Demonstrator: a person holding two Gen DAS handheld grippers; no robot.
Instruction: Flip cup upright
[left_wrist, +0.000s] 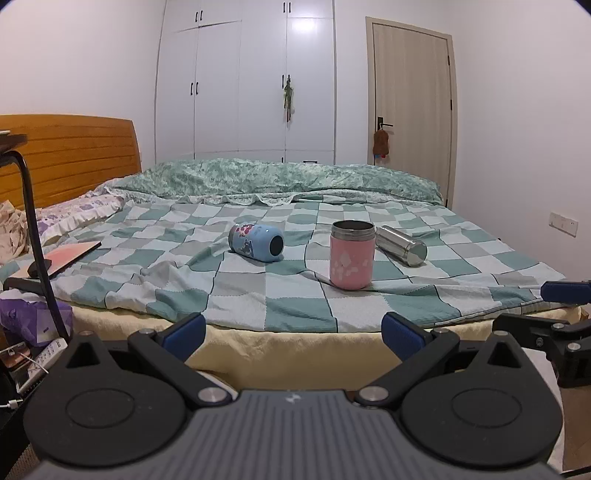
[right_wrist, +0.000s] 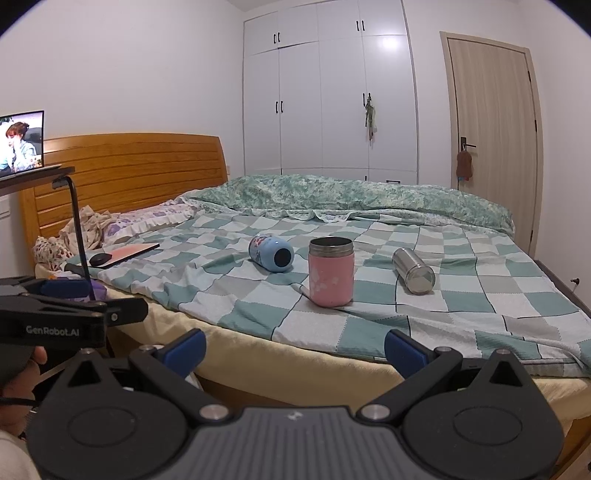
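A pink cup (left_wrist: 351, 254) with a steel rim stands upright on the checked bedspread (left_wrist: 258, 291); it also shows in the right wrist view (right_wrist: 331, 272). A blue cup (left_wrist: 256, 243) lies on its side to its left, base toward me, also in the right wrist view (right_wrist: 270, 253). A steel cup (left_wrist: 402, 244) lies on its side to its right, also in the right wrist view (right_wrist: 413, 270). My left gripper (left_wrist: 293, 330) is open and empty, short of the bed's edge. My right gripper (right_wrist: 294, 347) is open and empty, also short of the edge.
A pink-covered book (left_wrist: 70, 254) and a black mouse (right_wrist: 100, 259) lie at the bed's left. A black stand (right_wrist: 79, 229) holds a lit screen (right_wrist: 21, 142). A rumpled green quilt (left_wrist: 277, 181) lies at the back. A headboard (left_wrist: 74, 155), wardrobe (left_wrist: 243, 81) and door (left_wrist: 413, 99) stand behind.
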